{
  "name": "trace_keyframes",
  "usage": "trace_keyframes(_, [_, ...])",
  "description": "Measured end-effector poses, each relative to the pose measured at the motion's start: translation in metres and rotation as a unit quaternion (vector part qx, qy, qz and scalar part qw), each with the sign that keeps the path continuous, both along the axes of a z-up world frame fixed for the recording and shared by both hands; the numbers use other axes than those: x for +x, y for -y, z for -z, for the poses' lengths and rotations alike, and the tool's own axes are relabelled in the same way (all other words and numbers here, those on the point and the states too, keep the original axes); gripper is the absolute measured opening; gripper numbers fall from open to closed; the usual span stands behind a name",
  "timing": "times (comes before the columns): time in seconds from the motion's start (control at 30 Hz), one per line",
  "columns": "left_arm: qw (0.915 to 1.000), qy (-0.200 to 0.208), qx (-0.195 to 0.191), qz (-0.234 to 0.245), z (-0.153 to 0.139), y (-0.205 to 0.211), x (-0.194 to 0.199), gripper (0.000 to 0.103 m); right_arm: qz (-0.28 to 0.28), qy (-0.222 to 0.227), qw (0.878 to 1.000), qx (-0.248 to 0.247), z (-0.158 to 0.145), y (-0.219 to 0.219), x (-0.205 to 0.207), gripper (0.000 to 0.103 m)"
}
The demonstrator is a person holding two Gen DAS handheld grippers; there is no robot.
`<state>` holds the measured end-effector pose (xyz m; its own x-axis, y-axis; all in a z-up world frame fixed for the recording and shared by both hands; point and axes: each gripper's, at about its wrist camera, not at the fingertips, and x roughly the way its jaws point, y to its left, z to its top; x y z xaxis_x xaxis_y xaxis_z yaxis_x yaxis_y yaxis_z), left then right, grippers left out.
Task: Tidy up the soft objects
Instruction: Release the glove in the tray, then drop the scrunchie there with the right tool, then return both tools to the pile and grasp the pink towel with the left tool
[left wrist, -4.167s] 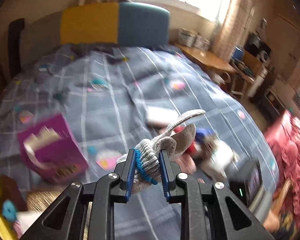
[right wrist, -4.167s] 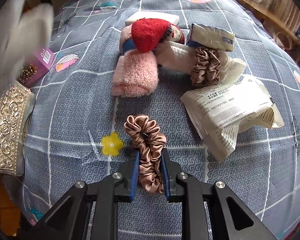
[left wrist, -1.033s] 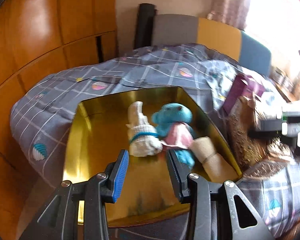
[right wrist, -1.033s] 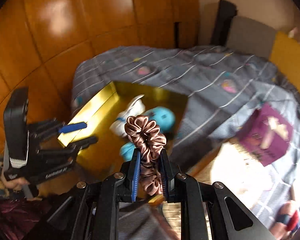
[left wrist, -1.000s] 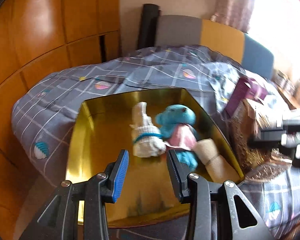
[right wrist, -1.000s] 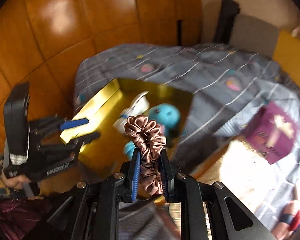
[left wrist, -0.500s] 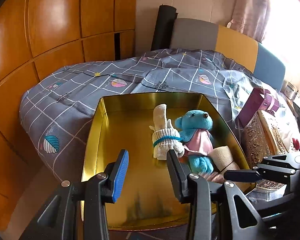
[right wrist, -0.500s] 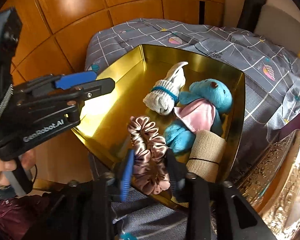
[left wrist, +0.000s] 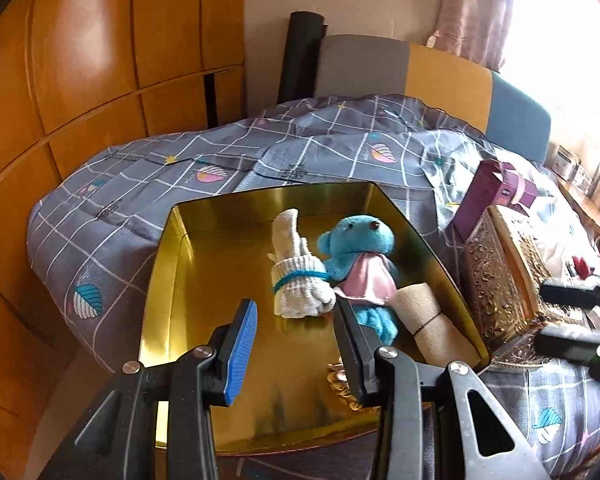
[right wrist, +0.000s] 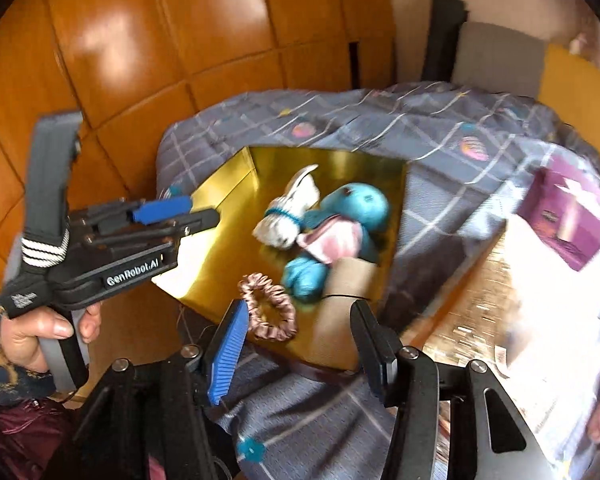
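Right wrist: my right tongs just spread, dusty-pink satin scrunchie dropped inside gold tin; left tongs spread, empty

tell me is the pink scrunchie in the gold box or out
In: the pink scrunchie lies on the gold box floor near the front rim, free of the open right hand-held gripper.

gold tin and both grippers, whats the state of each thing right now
gold tin: lid off, on the bed
pink scrunchie: lying loose in the tin's near corner
white glove: bundled, lying in the tin
blue teddy: lying in the tin beside the glove
beige roll: lying in the tin by the right wall
right gripper: open, fingers just spread, nothing between them
left gripper: open, empty
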<state>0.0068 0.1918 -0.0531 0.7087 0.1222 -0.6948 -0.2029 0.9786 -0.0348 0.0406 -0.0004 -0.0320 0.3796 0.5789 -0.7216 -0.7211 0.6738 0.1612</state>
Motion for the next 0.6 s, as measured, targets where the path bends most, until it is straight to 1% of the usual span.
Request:
trace_keyframes(0.1, [0.9999, 0.002, 0.007, 0.012, -0.003, 0.009, 0.0, 0.04, 0.033, 0.017, 0.999, 0.016, -0.013, 0.03, 0.001, 0.059])
trace_keyframes(0.2, [0.9995, 0.007, 0.018, 0.025, -0.007, 0.02, 0.0, 0.04, 0.076, 0.027, 0.996, 0.025, -0.021, 0.065, 0.006, 0.06])
trace_keyframes(0.3, [0.999, 0.012, 0.023, 0.037, -0.012, 0.029, 0.0, 0.04, 0.13, 0.037, 0.991, 0.021, -0.024, 0.105, 0.013, 0.062])
trace_keyframes(0.37, [0.9984, 0.017, 0.028, 0.045, -0.017, 0.036, 0.001, 0.04, 0.171, 0.039, 0.984, 0.015, -0.024, 0.134, 0.02, 0.064])
trace_keyframes(0.43, [0.9978, 0.021, 0.032, 0.054, -0.021, 0.043, 0.002, 0.04, 0.217, 0.039, 0.975, 0.004, -0.021, 0.164, 0.026, 0.065])
trace_keyframes(0.5, [0.9971, 0.026, 0.034, 0.063, -0.025, 0.05, 0.003, 0.04, 0.267, 0.04, 0.963, -0.009, -0.017, 0.197, 0.033, 0.065])
trace_keyframes(0.53, [0.9967, 0.028, 0.034, 0.069, -0.027, 0.053, 0.003, 0.04, 0.293, 0.041, 0.955, -0.013, -0.015, 0.214, 0.036, 0.065])
trace_keyframes(0.6, [0.9956, 0.033, 0.033, 0.081, -0.032, 0.061, 0.004, 0.04, 0.349, 0.046, 0.936, -0.025, -0.013, 0.249, 0.038, 0.067])
